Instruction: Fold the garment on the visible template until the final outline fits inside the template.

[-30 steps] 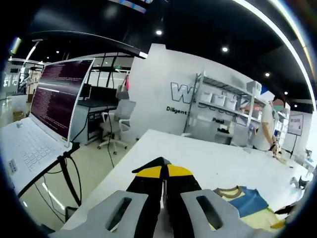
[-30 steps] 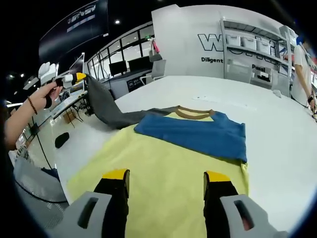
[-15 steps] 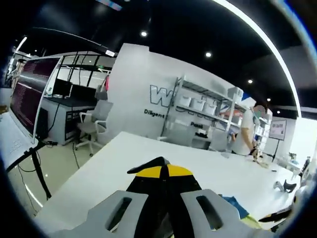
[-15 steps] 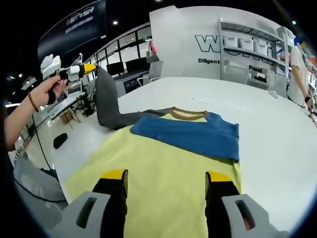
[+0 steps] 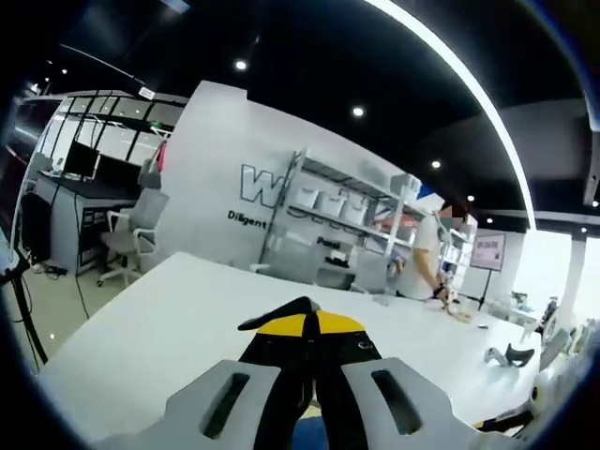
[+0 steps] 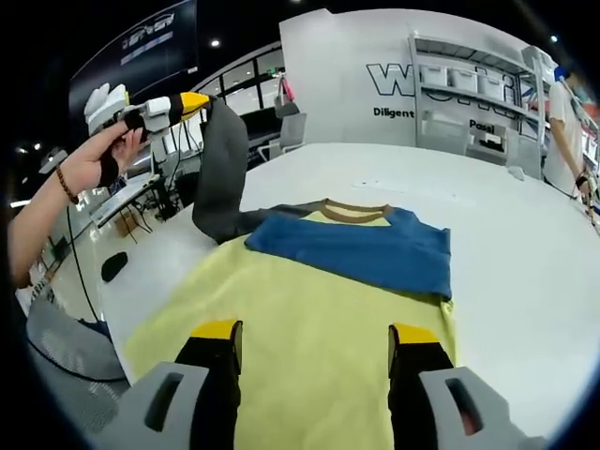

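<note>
A yellow shirt lies flat on the white table. Its blue sleeve is folded across the chest below a brown collar. My right gripper is open, its jaws standing apart over the shirt's near hem with nothing held. My left gripper, in a person's hand, is shut on the grey sleeve and holds it up above the shirt's left shoulder. In the left gripper view the left gripper shows yellow tips pressed together with dark cloth sticking out between them.
The table's left edge drops to the floor, where a black object lies. A person stands at white shelves beyond the far end of the table. An office chair and desks stand at the left.
The left gripper has lifted the grey sleeve higher and carried it toward the shirt. Its view has swung right, and the laptop has left the picture. The right gripper has stayed put.
</note>
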### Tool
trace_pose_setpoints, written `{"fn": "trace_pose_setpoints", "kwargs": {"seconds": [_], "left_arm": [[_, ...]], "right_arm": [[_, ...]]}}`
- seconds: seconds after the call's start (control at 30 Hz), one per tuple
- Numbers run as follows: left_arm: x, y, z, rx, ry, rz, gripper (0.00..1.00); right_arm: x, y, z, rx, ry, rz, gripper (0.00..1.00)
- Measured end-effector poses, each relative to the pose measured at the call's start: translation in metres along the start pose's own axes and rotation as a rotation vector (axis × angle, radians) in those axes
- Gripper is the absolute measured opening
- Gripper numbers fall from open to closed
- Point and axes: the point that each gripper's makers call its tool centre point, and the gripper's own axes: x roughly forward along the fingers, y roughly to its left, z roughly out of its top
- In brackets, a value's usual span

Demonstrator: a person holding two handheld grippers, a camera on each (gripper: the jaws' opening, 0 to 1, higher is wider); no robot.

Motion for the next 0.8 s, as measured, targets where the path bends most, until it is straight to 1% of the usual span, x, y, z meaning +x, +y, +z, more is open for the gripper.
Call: {"fn": "trace_pose_setpoints", "kwargs": {"seconds": [0.17,0.23,0.33,0.43,0.63,0.67,0.73,0.8], "left_arm": [[0.010,-0.028,-0.006,0.007,-0.001,-0.080,0.00],[0.014,-0.036,-0.009,0.011,-0.001,-0.100,0.00],[0.022,-0.056,-0.016,0.017,0.004,-0.138,0.00],[0.029,-0.072,-0.027,0.022,0.022,-0.163,0.00],[0.041,-0.093,-0.046,0.004,0.046,-0.204,0.00],[0.041,-0.095,-0.048,0.005,0.047,-0.206,0.00],[0.044,-0.102,-0.057,0.028,0.059,-0.224,0.00],[0.046,-0.110,-0.069,0.043,0.083,-0.243,0.00]], "right_arm": [[0.000,0.000,-0.002,0.004,0.005,0.001,0.60],[0.000,-0.001,-0.003,0.004,0.007,-0.001,0.60],[0.000,-0.005,-0.004,0.013,0.011,-0.007,0.61],[-0.002,-0.008,-0.003,0.007,0.010,-0.013,0.61],[-0.004,-0.013,-0.005,0.014,0.014,-0.022,0.61],[-0.005,-0.014,-0.006,0.016,0.015,-0.022,0.61],[-0.006,-0.016,-0.007,0.016,0.019,-0.030,0.61],[-0.008,-0.019,-0.008,0.021,0.020,-0.035,0.61]]}}
